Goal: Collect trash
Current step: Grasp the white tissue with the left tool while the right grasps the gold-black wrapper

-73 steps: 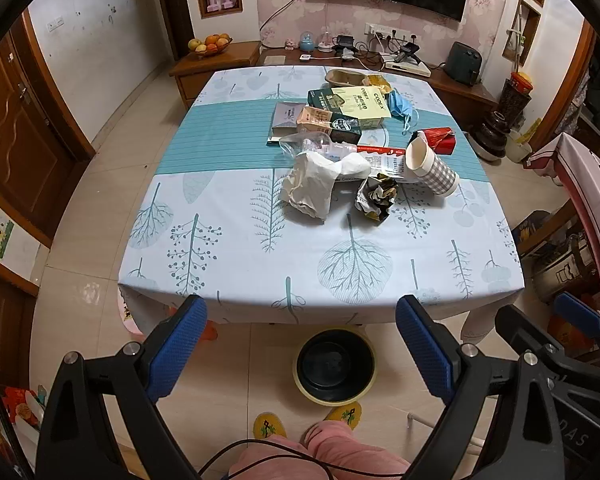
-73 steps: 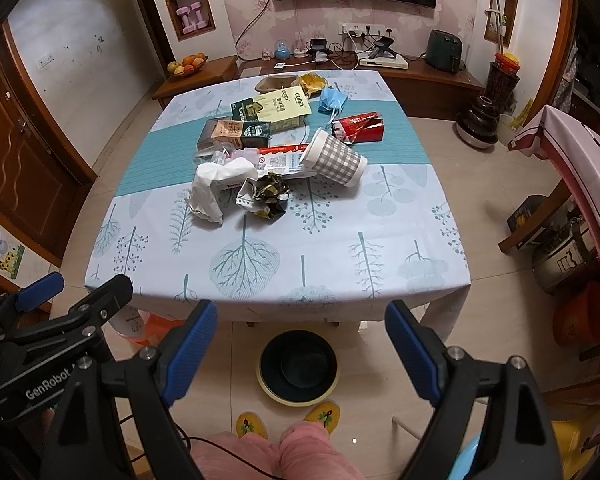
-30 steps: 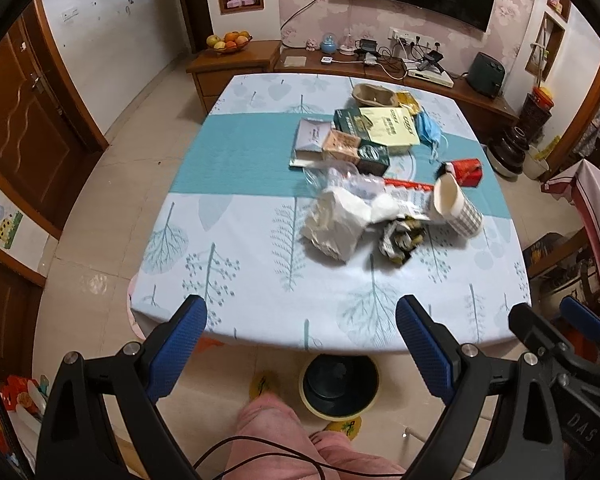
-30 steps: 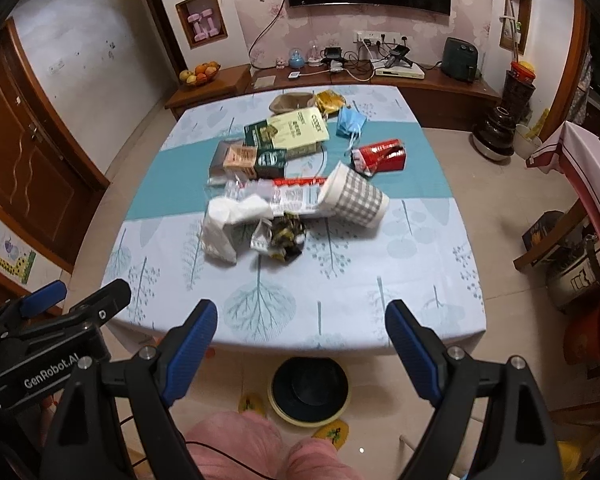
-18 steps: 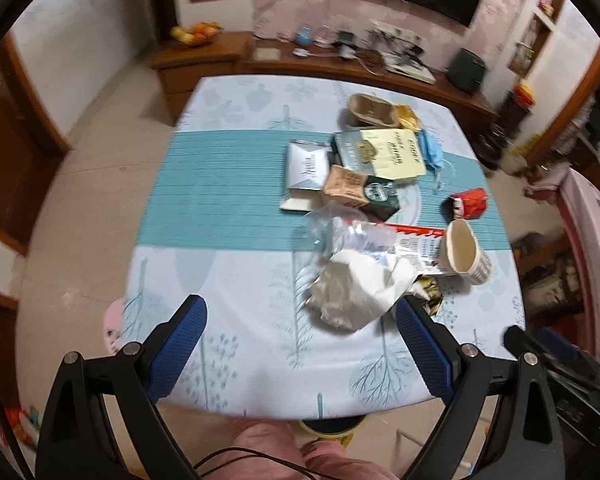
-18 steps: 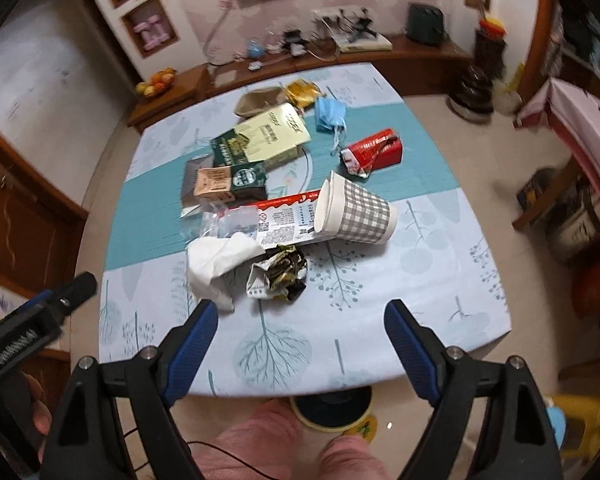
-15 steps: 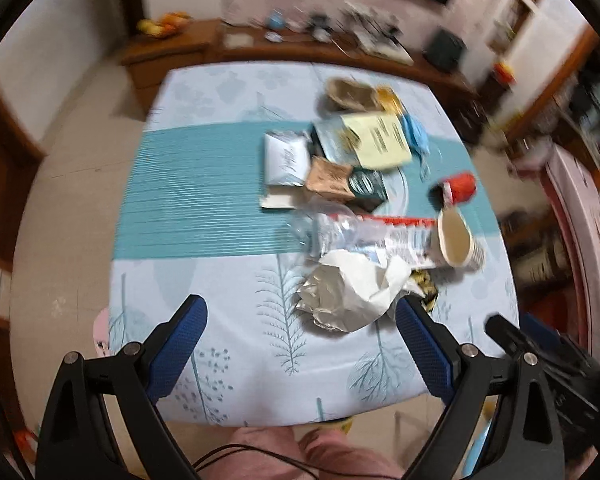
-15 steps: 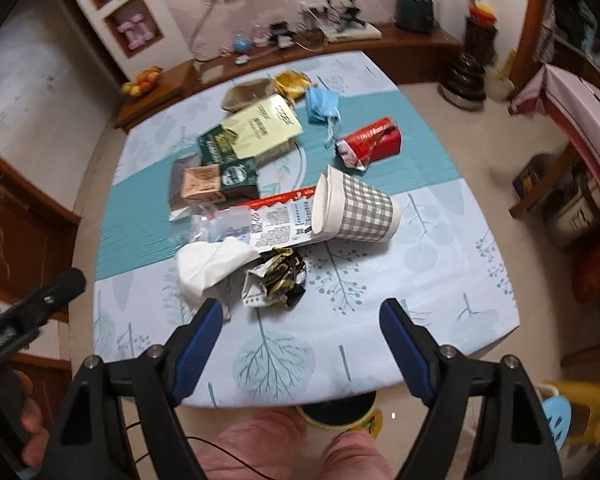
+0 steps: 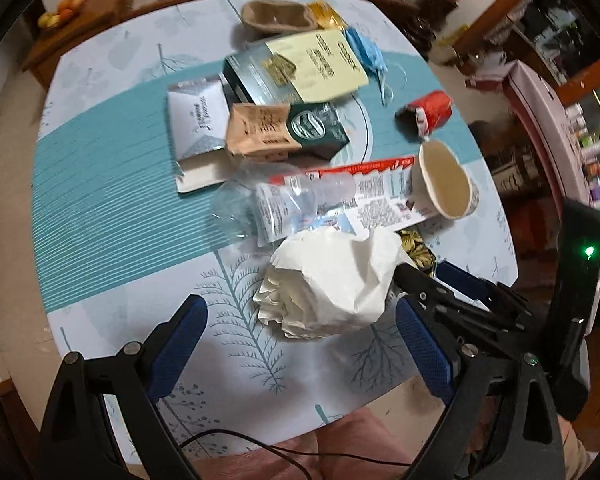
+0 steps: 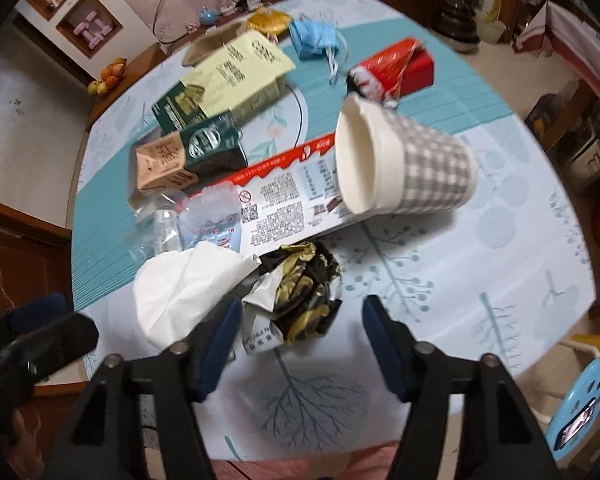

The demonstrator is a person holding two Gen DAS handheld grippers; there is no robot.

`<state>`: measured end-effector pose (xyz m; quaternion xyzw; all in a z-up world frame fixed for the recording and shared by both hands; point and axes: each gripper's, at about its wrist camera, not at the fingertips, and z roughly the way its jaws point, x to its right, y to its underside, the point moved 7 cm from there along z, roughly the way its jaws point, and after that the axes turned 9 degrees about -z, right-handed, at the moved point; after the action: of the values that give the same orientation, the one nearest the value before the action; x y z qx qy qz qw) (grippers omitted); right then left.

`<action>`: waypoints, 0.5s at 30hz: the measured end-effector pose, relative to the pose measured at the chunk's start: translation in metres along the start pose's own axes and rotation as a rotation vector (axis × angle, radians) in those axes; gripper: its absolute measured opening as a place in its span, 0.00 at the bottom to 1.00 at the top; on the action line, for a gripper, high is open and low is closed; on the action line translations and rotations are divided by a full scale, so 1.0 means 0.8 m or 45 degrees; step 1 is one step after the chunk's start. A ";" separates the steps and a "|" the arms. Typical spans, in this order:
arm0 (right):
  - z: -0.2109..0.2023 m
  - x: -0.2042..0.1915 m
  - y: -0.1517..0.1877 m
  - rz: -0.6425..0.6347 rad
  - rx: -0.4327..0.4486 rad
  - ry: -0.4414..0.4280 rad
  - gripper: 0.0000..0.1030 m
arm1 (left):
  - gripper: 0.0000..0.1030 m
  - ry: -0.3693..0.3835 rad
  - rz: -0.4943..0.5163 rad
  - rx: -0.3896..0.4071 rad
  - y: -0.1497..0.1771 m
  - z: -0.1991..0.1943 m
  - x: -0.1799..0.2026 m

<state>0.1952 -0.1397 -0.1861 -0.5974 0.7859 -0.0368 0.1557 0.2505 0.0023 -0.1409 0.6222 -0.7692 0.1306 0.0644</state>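
Observation:
A heap of trash lies on the table. My left gripper (image 9: 300,340) is open with its fingers on either side of a crumpled white paper (image 9: 332,280), which also shows in the right wrist view (image 10: 180,288). My right gripper (image 10: 300,336) is open around a crumpled black and gold wrapper (image 10: 304,296). Behind them lie a checked paper cup (image 10: 404,164) on its side, a printed red and white wrapper (image 10: 280,200), a clear plastic bag (image 9: 260,200), a red pack (image 10: 392,68), boxes (image 9: 300,72) and a blue face mask (image 10: 312,36).
The table (image 9: 112,200) has a teal and white tree-print cloth. A wooden sideboard (image 9: 100,8) with a fruit bowl stands behind it. A blue stool (image 10: 584,412) stands at the lower right. The person's pink-clad legs (image 9: 340,448) are at the table's near edge.
Both grippers have moved forward and down over the table, from well back near the floor bin to the near trash. The right gripper's opening has narrowed around the wrapper.

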 end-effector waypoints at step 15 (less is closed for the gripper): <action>-0.004 0.020 0.025 0.142 -0.018 -0.145 0.40 | 0.91 0.058 -0.005 -0.187 0.005 0.046 0.005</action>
<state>0.1723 -0.1498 -0.1914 -0.5550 0.8079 0.0114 0.1976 0.2481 -0.0110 -0.1756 0.6143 -0.7737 0.0878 0.1278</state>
